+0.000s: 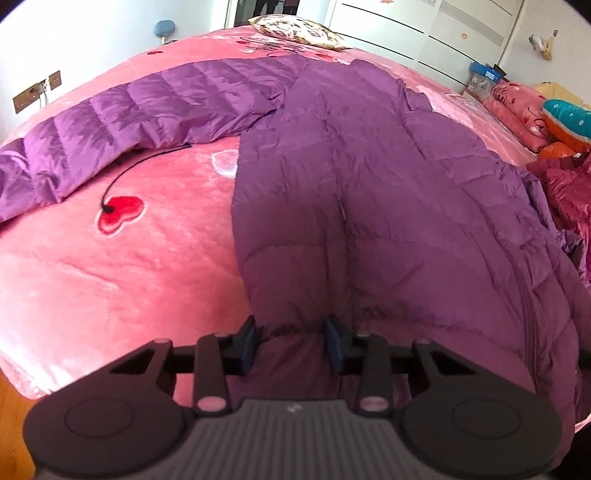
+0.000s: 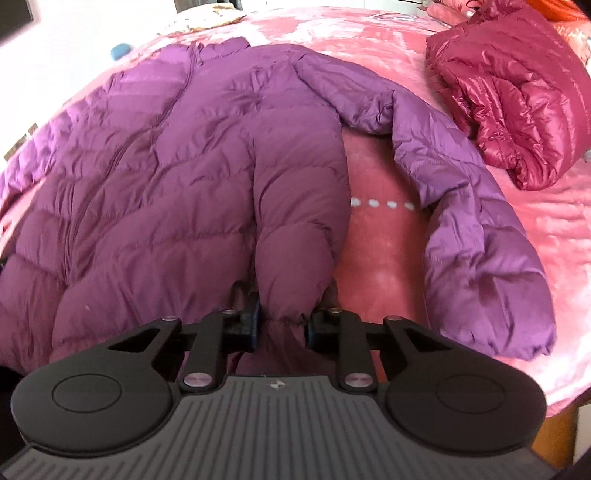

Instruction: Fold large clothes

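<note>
A large purple down jacket [image 1: 351, 166] lies spread on a pink bed. Its left sleeve [image 1: 110, 122] stretches out to the far left. My left gripper [image 1: 291, 341] is shut on the jacket's bottom hem near the left side. In the right wrist view the jacket [image 2: 166, 166] lies zipped with its collar at the far end. Its right sleeve [image 2: 461, 221] bends down the right side. My right gripper [image 2: 282, 325] is shut on the bunched hem at the jacket's right side.
A pink bedspread [image 1: 110, 277] with red hearts covers the bed. A folded crimson down jacket [image 2: 517, 92] lies at the right. A black drawcord [image 1: 122, 177] trails on the bedspread. A patterned pillow [image 1: 299, 31] and pink pillows [image 1: 517, 110] sit at the far edges. Wooden floor [image 1: 14, 406] shows below.
</note>
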A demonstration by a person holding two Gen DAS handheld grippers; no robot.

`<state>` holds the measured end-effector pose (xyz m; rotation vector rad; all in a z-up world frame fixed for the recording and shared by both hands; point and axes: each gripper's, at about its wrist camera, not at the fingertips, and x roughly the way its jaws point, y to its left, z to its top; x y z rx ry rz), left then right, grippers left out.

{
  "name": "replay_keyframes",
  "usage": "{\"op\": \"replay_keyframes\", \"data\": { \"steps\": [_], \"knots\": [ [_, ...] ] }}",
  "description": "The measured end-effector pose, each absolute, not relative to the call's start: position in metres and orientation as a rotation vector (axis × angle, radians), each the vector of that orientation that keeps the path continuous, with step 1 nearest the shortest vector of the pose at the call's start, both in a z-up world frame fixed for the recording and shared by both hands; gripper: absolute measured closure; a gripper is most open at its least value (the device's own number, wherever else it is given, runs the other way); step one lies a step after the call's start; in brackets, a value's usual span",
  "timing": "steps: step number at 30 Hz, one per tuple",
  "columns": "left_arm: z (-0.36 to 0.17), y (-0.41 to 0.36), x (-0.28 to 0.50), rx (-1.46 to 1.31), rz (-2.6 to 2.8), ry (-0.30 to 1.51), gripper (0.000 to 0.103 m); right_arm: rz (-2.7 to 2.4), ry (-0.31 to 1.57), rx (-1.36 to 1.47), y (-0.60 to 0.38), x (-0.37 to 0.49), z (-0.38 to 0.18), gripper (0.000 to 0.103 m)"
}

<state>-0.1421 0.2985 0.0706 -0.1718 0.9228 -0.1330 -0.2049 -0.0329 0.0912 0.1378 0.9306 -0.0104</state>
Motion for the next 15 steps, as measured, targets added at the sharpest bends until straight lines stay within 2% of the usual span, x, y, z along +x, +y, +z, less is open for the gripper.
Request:
{"op": "replay_keyframes", "data": {
  "steps": [5, 8, 9, 10, 11, 12, 14, 15],
  "knots": [
    [0.080, 0.303, -0.149, -0.172, -0.125, 0.907, 0.067, -0.048, 0.928, 0.146, -0.033, -0.211, 0.095, 0.074],
    [0.092, 0.304, -0.157, -0.163, -0.130, 0.873, 0.067, -0.069, 0.910, 0.151, -0.034, -0.215, 0.099, 0.066],
    [0.097, 0.303, -0.159, -0.159, -0.131, 0.858, 0.067, -0.076, 0.898, 0.152, -0.034, -0.217, 0.101, 0.060],
    [0.102, 0.301, -0.162, -0.152, -0.134, 0.840, 0.065, -0.080, 0.886, 0.153, -0.035, -0.217, 0.102, 0.048],
    [0.108, 0.298, -0.166, -0.140, -0.140, 0.819, 0.063, -0.079, 0.863, 0.154, -0.035, -0.220, 0.105, 0.042],
    [0.115, 0.294, -0.169, -0.123, -0.148, 0.795, 0.059, -0.075, 0.837, 0.153, -0.036, -0.223, 0.108, 0.034],
    [0.128, 0.286, -0.175, -0.099, -0.163, 0.753, 0.051, -0.061, 0.786, 0.159, -0.035, -0.228, 0.114, 0.027],
    [0.134, 0.281, -0.178, -0.092, -0.173, 0.731, 0.045, -0.051, 0.764, 0.166, -0.036, -0.230, 0.116, 0.019]
  ]
}}
